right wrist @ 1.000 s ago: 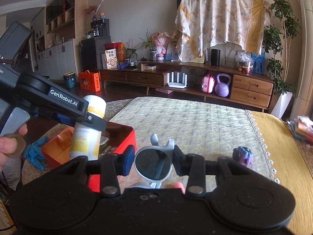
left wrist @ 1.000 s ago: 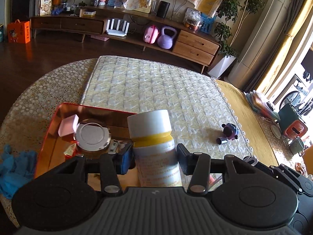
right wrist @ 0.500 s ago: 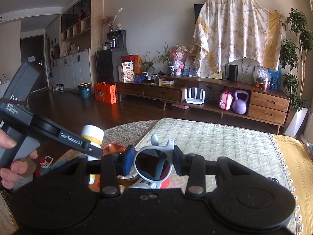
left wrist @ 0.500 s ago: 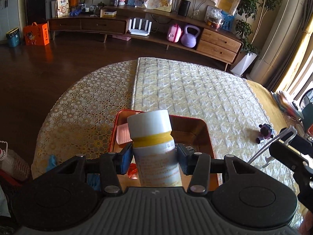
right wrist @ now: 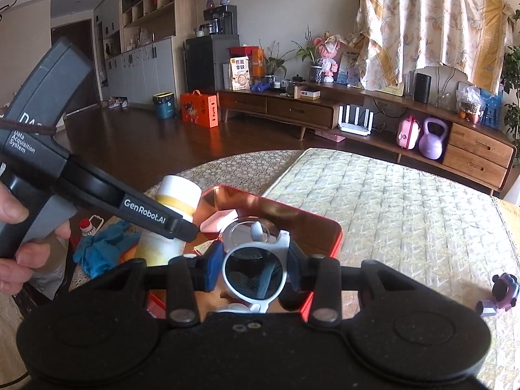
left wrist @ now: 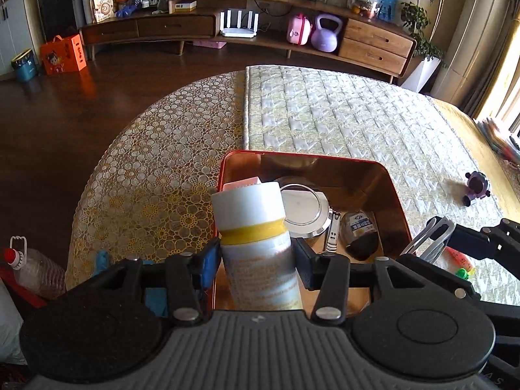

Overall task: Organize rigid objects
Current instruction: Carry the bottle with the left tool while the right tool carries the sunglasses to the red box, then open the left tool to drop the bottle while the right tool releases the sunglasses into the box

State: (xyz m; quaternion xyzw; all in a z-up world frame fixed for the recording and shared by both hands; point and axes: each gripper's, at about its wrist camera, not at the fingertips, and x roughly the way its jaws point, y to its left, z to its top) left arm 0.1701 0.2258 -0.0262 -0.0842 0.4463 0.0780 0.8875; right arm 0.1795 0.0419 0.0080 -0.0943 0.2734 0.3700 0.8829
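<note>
Both hands are over the red tray (left wrist: 395,195) now, not off to its side. Left gripper (left wrist: 256,260) still squeezes the white bottle (left wrist: 256,227), and right gripper (right wrist: 255,269) still pinches the sunglasses (right wrist: 253,273).

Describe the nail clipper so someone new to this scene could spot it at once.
Find the red tray on the table. Inside it, the nail clipper lies between the round metal lid and a dark packet. It is the only slim, silvery, elongated item there.
</note>
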